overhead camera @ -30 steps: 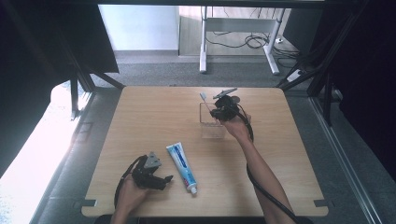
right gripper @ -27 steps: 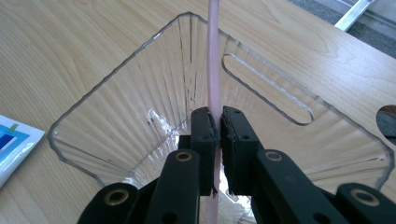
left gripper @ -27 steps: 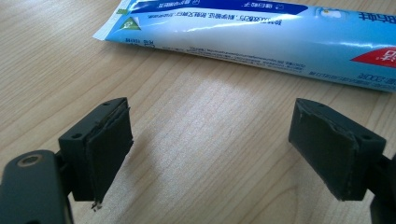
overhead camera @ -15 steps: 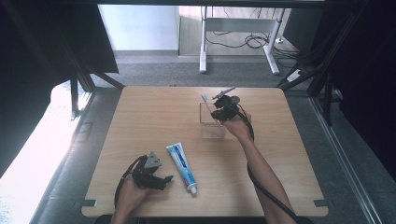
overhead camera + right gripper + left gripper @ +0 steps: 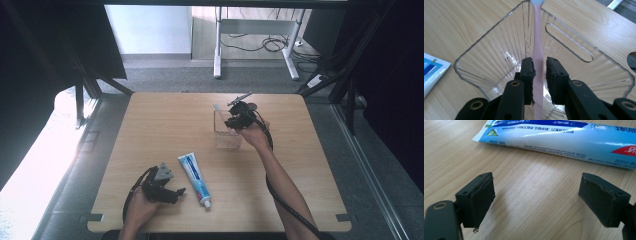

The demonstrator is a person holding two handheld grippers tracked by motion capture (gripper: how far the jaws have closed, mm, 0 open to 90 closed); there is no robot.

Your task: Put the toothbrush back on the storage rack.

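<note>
One pink toothbrush [image 5: 537, 47] is standing in one clear holder [image 5: 486, 47]; the right gripper [image 5: 539, 65] fingers have just been opening around it, a gap showing on one side. One toothpaste tube [image 5: 564, 138] is lying on the desk [image 5: 150, 125] ahead of the left gripper [image 5: 536, 202], whose fingers are standing wide apart, empty.

Black claws [image 5: 539, 75], round screw holes, trailing cables.

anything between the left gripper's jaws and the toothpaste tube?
Nothing: in the left gripper view, bare wooden table runs from the open left gripper to the toothpaste tube.

One toothpaste tube [image 5: 195, 179], one clear container [image 5: 227, 131], one pink toothbrush [image 5: 537, 45] and two grippers are counted on the surface [image 5: 165, 125].
</note>
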